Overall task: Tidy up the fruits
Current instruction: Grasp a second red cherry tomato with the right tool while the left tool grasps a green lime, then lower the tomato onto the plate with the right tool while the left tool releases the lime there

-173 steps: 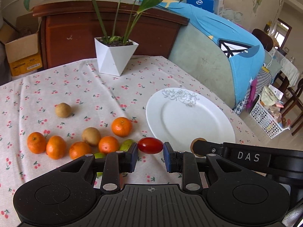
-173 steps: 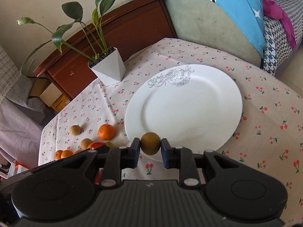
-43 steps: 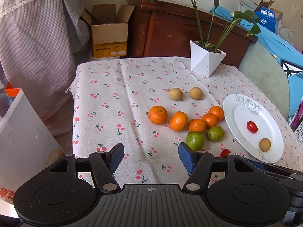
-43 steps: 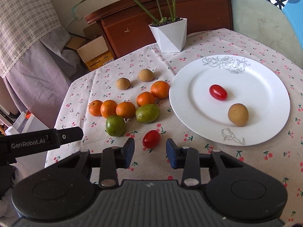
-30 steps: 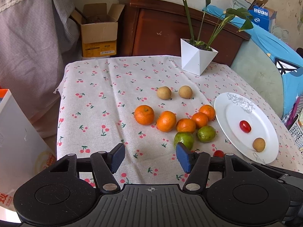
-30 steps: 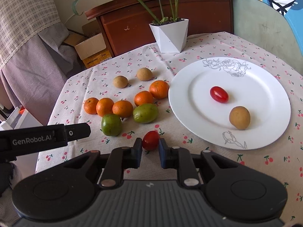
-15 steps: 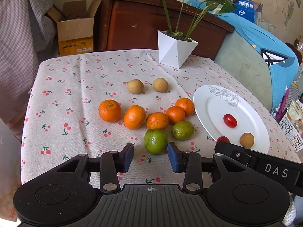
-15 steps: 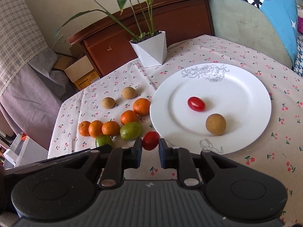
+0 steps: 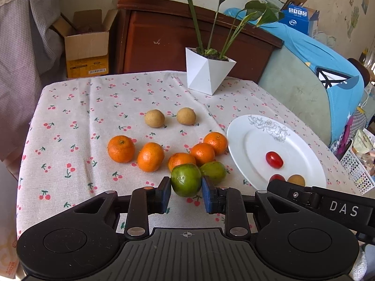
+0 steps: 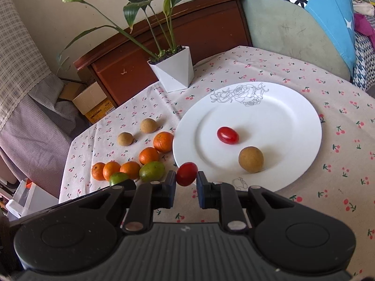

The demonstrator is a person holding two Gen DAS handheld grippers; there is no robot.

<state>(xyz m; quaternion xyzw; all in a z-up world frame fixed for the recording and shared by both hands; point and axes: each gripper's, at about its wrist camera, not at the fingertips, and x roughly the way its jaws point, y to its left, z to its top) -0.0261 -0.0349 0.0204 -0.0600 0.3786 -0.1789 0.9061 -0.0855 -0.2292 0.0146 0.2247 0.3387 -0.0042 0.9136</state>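
My left gripper (image 9: 186,193) is shut on a green fruit (image 9: 185,179), low over the cloth. A second green fruit (image 9: 213,172) and several oranges (image 9: 150,156) lie just behind it. My right gripper (image 10: 186,187) is shut on a red cherry tomato (image 10: 186,173) and holds it at the near left rim of the white plate (image 10: 293,114). The plate holds another cherry tomato (image 10: 227,135) and a brown round fruit (image 10: 251,159). Two more brown fruits (image 9: 154,118) lie farther back on the cloth.
A white plant pot (image 9: 207,73) stands at the back of the table. A wooden cabinet (image 9: 164,37), a cardboard box (image 9: 88,49) and a blue-covered sofa (image 9: 328,82) lie beyond. The right gripper's body (image 9: 328,205) crosses the left wrist view at the right.
My left gripper moved forward and closed on the green fruit. My right gripper carried the cherry tomato up to the plate's rim.
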